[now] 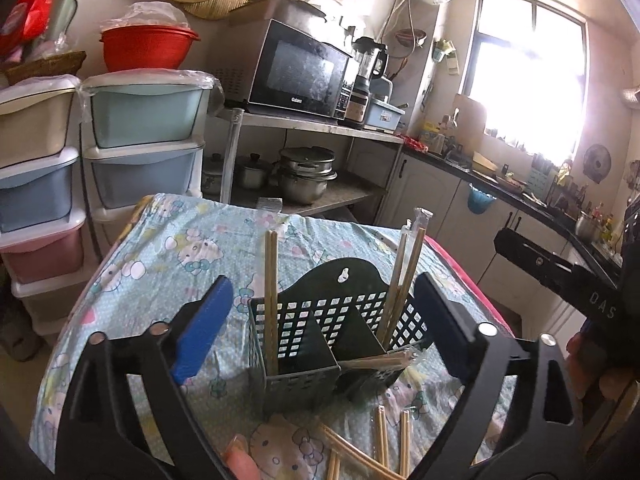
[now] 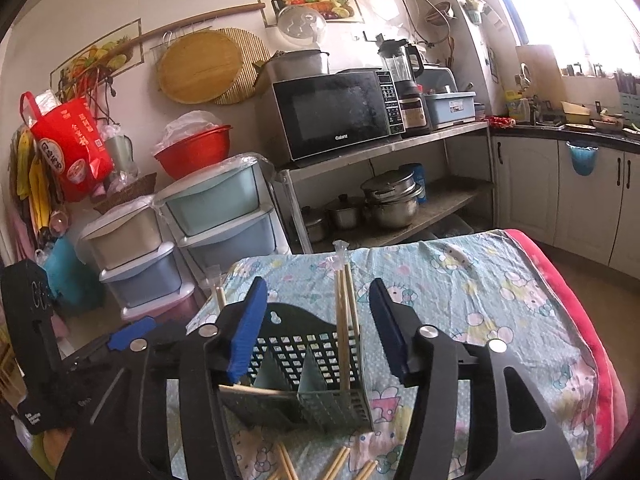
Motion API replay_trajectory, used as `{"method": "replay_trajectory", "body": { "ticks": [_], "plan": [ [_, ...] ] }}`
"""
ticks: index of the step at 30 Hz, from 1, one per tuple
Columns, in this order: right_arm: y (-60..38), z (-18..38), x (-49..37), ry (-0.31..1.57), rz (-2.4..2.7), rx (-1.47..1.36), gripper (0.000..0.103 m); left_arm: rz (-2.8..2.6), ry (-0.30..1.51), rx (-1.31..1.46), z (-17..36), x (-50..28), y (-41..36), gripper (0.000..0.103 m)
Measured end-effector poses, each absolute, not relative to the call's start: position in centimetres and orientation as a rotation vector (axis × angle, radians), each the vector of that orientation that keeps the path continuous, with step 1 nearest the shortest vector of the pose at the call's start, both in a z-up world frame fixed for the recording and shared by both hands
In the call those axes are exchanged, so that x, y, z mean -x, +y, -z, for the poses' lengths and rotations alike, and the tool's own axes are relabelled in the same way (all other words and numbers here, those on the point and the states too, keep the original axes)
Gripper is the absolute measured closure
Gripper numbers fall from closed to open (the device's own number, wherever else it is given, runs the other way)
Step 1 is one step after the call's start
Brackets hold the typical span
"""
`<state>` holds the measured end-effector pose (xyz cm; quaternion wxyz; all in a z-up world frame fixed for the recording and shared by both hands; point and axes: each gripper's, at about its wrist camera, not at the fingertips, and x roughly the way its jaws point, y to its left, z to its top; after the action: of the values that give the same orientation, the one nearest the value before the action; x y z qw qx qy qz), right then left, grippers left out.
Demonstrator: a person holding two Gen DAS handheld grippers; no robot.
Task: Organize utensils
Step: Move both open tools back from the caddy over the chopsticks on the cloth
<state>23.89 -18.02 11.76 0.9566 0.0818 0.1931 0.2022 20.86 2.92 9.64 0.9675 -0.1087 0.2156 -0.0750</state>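
**Both grippers empty over the caddy, loose chopsticks lying just short of it**

We take the green slotted caddy as our landmark; it stands on the cartoon-print cloth covering the table. Our left gripper spreads wide, its jaws flanking the caddy with nothing between the pads. Our right gripper stands about half open, also empty, framing the caddy from the other side.

Upright pairs already stand in the caddy: one pair of chopsticks in its left compartment, a wrapped bundle leaning in its right one. One wrapped pair lies across the caddy's front rim.

The loose chopsticks lie flat on the cloth on the near side of the caddy, below our fingers, their long axes running mostly toward the caddy, some crossed. We judge either hand must draw back and dip; both look about equally near. The caddy's front wall and the crossed sticks stand in the way of a clean pinch.
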Motion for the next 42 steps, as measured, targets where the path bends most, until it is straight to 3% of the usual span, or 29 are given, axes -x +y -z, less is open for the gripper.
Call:
{"method": "replay_trajectory", "body": {
  "ticks": [2,6,11,42],
  "plan": [
    [-18.2,-11.8,-23.6,0.391,-0.414,-0.170,0.047,0.152,0.431,0.228,-9.6,-20.6,3.1,0.011],
    [-18.2,-11.9,-23.0,0.391,-0.419,-0.171,0.037,0.151,0.425,0.231,-9.7,-20.0,3.4,0.011],
    [-18.3,-12.0,-22.3,0.392,-0.428,-0.171,0.033,0.147,0.419,0.244,-9.7,-19.3,3.9,0.011],
    [-19.5,-8.4,-17.9,0.484,-0.428,-0.115,0.030,0.178,0.527,0.211,-5.8,-16.0,2.9,0.011]
  ]
}}
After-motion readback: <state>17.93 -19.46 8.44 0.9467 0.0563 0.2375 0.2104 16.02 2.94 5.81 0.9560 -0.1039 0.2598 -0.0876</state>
